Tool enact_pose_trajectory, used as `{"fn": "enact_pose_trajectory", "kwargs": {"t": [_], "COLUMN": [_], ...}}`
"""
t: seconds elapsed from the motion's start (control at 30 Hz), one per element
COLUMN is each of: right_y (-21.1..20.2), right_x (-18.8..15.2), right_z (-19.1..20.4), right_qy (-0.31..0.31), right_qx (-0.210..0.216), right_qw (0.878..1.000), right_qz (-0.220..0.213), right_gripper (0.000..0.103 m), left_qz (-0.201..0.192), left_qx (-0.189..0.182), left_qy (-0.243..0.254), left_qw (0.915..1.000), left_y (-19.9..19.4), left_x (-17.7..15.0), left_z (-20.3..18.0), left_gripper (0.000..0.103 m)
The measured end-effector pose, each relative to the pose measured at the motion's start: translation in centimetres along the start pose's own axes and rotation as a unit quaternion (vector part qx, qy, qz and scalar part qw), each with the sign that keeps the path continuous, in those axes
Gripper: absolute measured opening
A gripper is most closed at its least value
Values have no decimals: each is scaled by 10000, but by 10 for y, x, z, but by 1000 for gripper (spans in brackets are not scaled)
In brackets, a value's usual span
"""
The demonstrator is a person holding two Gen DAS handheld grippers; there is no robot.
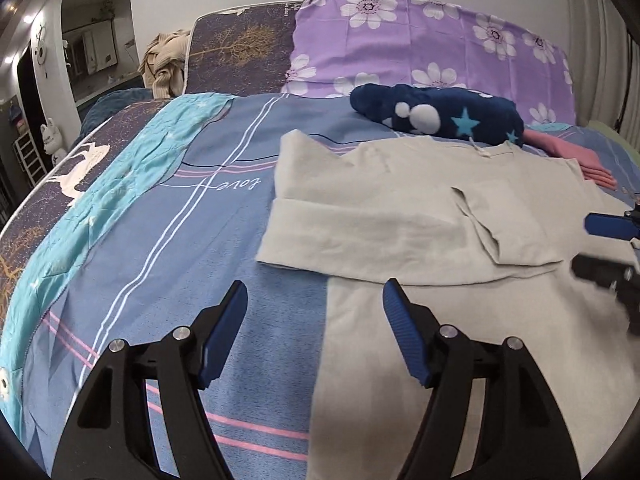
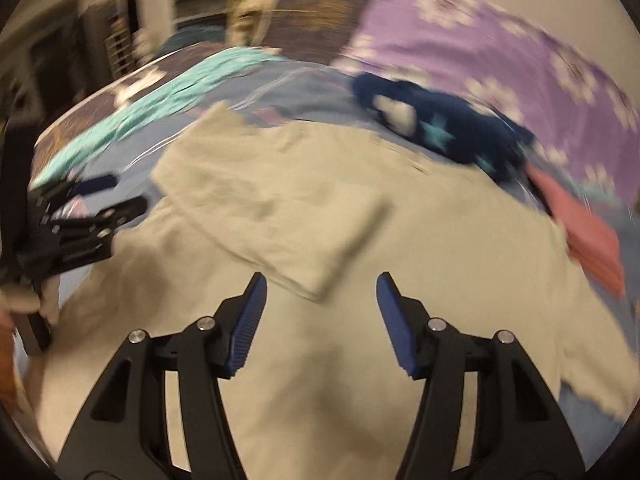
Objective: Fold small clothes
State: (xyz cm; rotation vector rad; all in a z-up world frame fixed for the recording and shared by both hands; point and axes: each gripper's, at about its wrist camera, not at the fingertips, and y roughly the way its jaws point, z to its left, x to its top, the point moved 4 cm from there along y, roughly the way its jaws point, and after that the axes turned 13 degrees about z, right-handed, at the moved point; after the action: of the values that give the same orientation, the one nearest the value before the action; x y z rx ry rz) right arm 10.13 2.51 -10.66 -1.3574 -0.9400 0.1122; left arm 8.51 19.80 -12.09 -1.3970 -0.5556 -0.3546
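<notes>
"Love", upside down, on blue striped bedsheet (image 1: 168, 216); nothing else legible.

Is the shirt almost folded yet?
Not yet. One sleeve of the grey shirt is folded across it. Both tools, left and right, are open, holding nothing. The rest is unfolded. A pink folded item lies beyond it.

The bed (image 1: 224, 264) wears a blue striped sheet. A grey shirt (image 1: 400, 208) lies spread across its middle, one sleeve folded inward. Toward the head edge lie a navy starred blanket (image 1: 440, 114), folded pink cloth (image 1: 560, 156) and a purple floral pillow (image 1: 420, 48).
</notes>
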Motion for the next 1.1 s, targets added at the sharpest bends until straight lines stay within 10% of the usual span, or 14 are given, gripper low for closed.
{"fn": "enact_pose_trajectory", "kwargs": {"t": [0.17, 0.3, 0.5, 0.77, 0.93, 1.1], "right_y": [43, 54, -5, 8, 23, 48], "right_x": [19, 21, -20, -102, -85, -58], "right_z": [11, -21, -117, -186, -190, -202], "right_qy": [-29, 660, 2286, 3689, 3550, 3428], "right_qx": [-252, 310, 651, 1501, 1535, 1113], "right_qw": [9992, 9962, 9711, 9161, 9210, 9308], "right_qz": [321, 483, -216, 465, 466, 614], "right_gripper": [49, 4, 4, 28, 54, 56], "left_qz": [228, 252, 172, 360, 521, 535], "left_qx": [-76, -78, -187, -274, -222, -90], "left_qy": [-23, 12, 47, -15, 11, -45], "left_qw": [9997, 9997, 9997, 9990, 9984, 9985], "left_y": [9, 14, 12, 22, 29, 38], "left_x": [-1, -3, -5, -8, -6, 8], "left_z": [0, -6, -7, -7, -7, -2], "left_gripper": [71, 71, 71, 73, 73, 73]}}
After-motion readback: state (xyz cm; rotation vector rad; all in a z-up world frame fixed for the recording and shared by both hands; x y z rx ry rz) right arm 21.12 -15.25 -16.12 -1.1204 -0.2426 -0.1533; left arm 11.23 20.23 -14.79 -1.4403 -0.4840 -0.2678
